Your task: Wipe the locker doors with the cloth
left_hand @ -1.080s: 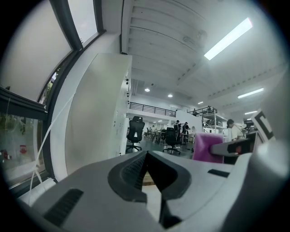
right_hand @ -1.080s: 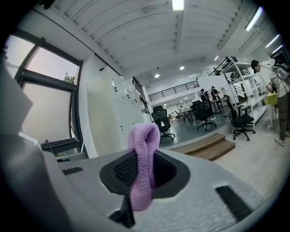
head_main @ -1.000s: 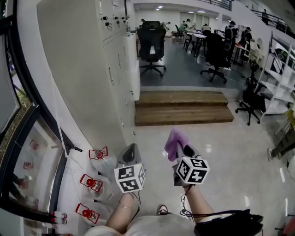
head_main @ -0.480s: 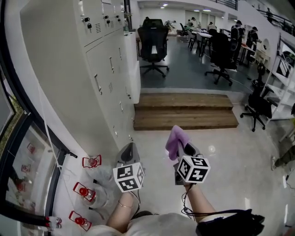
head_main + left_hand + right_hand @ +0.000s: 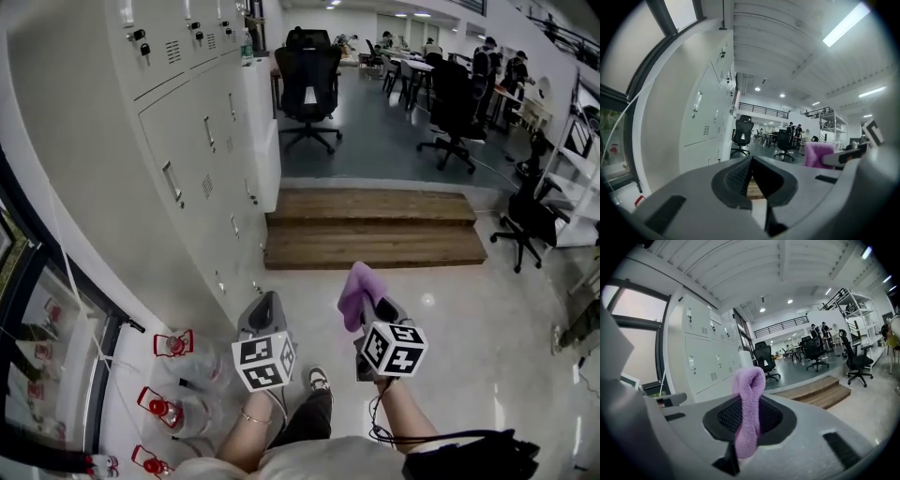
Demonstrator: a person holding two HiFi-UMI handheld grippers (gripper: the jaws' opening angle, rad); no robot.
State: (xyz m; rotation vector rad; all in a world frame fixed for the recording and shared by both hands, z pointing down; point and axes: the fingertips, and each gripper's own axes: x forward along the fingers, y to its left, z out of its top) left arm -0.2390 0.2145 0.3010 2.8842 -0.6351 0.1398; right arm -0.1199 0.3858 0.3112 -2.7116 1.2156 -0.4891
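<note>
The locker doors (image 5: 187,141) rise at the left, their top rows cut off by the picture edge. The right gripper (image 5: 368,314) pinches a purple cloth (image 5: 354,292), which hides its jaw tips from above. The left gripper (image 5: 265,307) has its jaws pressed together on nothing. Both hang apart from the doors, over bare floor (image 5: 450,309) short of a wooden step (image 5: 375,230).

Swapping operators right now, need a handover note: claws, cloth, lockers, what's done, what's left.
Left claw: shut, empty.
Right claw: shut on the purple cloth, whose folded end stands up out of it.
Locker doors: on the person's left, apart from both claws and the cloth.
Done: cloth is in hand. Nothing shows whether any door has been wiped.
Left: bring the cloth onto the doors and wipe them, probably starting with the nearest one.
</note>
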